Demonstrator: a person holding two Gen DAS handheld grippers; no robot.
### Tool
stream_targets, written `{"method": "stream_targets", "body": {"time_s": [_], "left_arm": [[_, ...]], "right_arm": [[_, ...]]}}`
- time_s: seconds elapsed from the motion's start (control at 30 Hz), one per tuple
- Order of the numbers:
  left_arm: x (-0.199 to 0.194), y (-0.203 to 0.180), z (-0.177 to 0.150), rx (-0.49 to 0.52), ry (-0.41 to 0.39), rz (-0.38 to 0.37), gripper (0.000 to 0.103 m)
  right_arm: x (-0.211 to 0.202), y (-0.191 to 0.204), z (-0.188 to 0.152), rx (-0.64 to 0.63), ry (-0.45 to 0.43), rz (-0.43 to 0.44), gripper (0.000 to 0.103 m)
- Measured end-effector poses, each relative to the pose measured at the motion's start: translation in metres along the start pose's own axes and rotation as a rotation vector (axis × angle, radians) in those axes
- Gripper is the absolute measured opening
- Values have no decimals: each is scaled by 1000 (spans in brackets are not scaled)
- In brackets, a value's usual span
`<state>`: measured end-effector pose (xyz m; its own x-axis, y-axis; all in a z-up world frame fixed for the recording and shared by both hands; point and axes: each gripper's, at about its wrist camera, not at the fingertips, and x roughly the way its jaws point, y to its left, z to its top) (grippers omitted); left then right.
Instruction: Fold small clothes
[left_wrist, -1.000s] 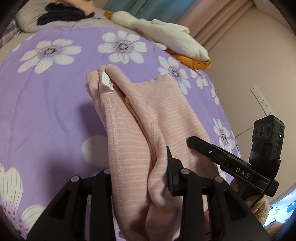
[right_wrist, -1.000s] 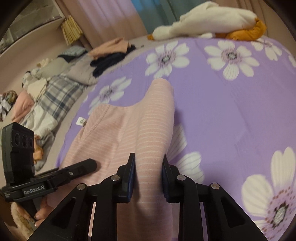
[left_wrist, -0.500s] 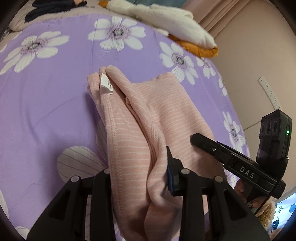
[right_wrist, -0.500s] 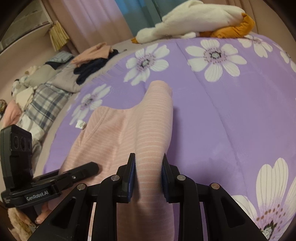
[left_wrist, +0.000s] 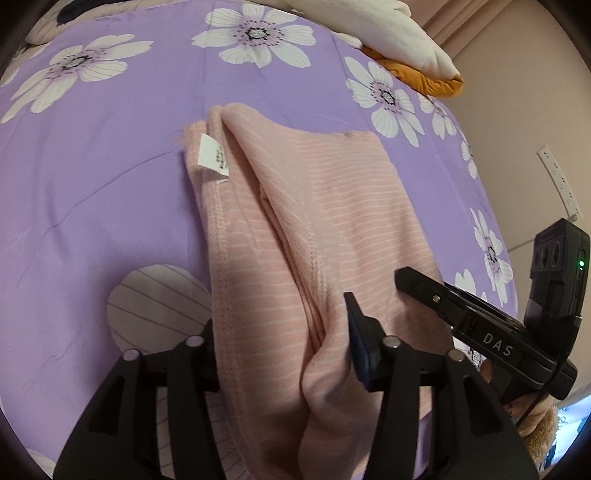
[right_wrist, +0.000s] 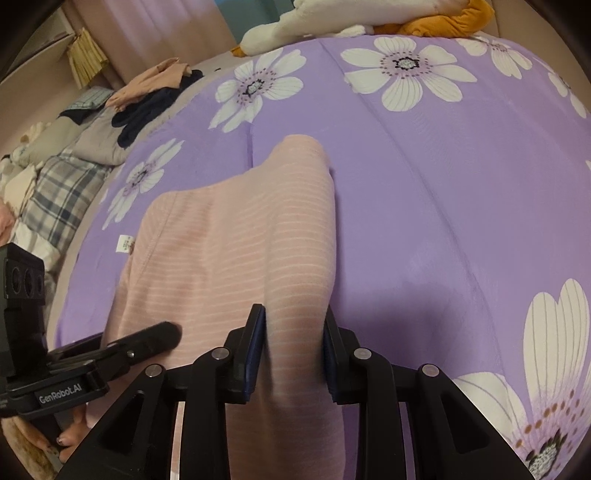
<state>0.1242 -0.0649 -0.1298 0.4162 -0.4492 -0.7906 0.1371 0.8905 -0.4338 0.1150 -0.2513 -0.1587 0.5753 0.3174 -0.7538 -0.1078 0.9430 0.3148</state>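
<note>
Pink striped garment (left_wrist: 295, 236) on the purple floral bedspread (left_wrist: 110, 184), bunched edges pinched in both left tongs (left_wrist: 284, 354) and right tongs (right_wrist: 291, 350).

Left gripper's (left_wrist: 284, 354) left finger, hidden behind the pink garment (left_wrist: 295, 221)

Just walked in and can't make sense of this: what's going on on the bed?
A person is folding a pink striped garment on a purple flowered bedspread, using a handheld gripper in each hand. The left gripper is clamped on one bunched near edge, and the right gripper is clamped on the other. The garment lies lengthwise in layers, its white tag showing at the far end. Other clothes are heaped beyond the bedspread.
</note>
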Motion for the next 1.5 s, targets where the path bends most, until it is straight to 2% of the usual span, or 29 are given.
{"method": "stream_targets", "body": {"time_s": [0.1,0.23,0.3,0.37,0.47,0.53,0.7,0.77,1.07,1.5], "left_arm": [[-8,-5,0,14,-7,49,68],[-32,-6,-2,10,-33,28,77],[-53,-9,-3,1,-87,18,84],[-72,-12,-4,1,-134,18,93],[-102,-18,-8,13,-195,27,102],[-120,-22,-11,23,-238,41,102],[-149,-32,-22,65,-319,92,102],[-152,-30,-25,47,-329,124,102],[-148,-26,-47,35,-273,168,102],[-150,-35,-58,44,-265,163,102]], "right_arm": [[-4,1,-1,10,2,-13,33],[-21,5,-2,-12,-22,-42,36],[-35,8,-3,-21,-51,-49,44],[-49,11,-3,-31,-81,-50,66],[-73,21,-4,-65,-136,-66,76],[-87,28,-3,-88,-168,-88,80],[-112,39,-5,-108,-229,-99,80],[-116,42,-7,-105,-236,-97,80],[-117,53,-22,-138,-241,-161,81],[-119,61,-32,-163,-236,-152,81]]}}
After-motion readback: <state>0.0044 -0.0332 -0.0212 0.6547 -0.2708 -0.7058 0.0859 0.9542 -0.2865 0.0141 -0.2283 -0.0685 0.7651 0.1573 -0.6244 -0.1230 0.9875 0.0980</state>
